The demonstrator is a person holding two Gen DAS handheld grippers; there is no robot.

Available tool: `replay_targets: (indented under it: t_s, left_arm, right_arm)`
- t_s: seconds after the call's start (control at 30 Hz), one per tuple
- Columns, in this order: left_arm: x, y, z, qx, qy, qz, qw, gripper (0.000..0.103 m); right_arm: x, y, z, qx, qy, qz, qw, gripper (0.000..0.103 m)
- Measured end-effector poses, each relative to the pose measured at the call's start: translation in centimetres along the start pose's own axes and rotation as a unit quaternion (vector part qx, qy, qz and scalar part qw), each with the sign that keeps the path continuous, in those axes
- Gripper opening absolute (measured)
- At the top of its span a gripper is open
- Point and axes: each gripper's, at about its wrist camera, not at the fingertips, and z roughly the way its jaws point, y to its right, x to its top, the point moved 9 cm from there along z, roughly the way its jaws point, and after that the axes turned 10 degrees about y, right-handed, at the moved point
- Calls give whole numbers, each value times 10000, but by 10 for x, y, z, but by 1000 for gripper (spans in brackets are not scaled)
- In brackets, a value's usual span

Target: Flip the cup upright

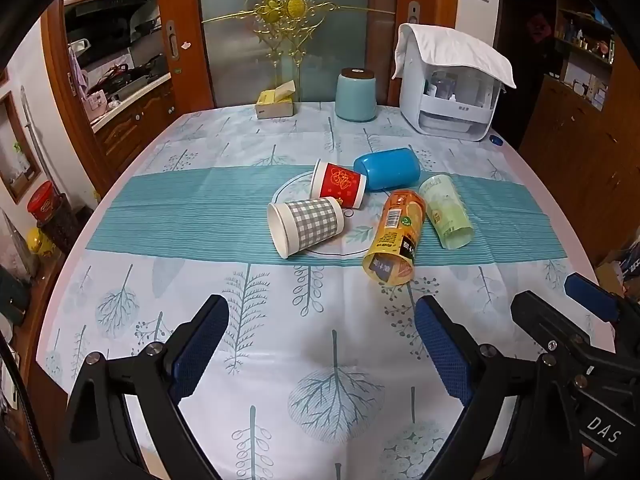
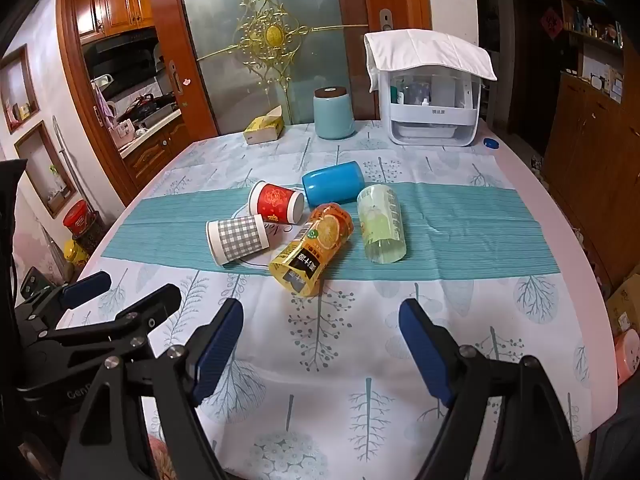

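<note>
Several cups lie on their sides in the middle of the table: a grey checked paper cup (image 1: 306,226) (image 2: 237,238), a red paper cup (image 1: 339,184) (image 2: 276,202), a blue cup (image 1: 387,168) (image 2: 333,187), an orange printed cup (image 1: 396,236) (image 2: 311,249) and a pale green cup (image 1: 447,211) (image 2: 382,222). My left gripper (image 1: 322,312) is open and empty, low over the near tablecloth. My right gripper (image 2: 322,314) is open and empty beside it; it also shows at the right of the left wrist view (image 1: 560,296).
At the table's far side stand a light blue canister (image 1: 355,95), a yellow tissue box (image 1: 275,103) and a white storage box (image 1: 452,96) with a cloth on top. A small blue lid (image 1: 496,141) lies by the right edge. Wooden cabinets flank the table.
</note>
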Motion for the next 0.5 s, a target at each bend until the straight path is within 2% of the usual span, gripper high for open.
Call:
replay_targets:
  t_s: [0.5]
  left_arm:
    - [0, 1, 2, 11, 138, 151, 9998, 93]
  right_arm:
    - [0, 0, -1, -4, -6, 11, 10000, 81]
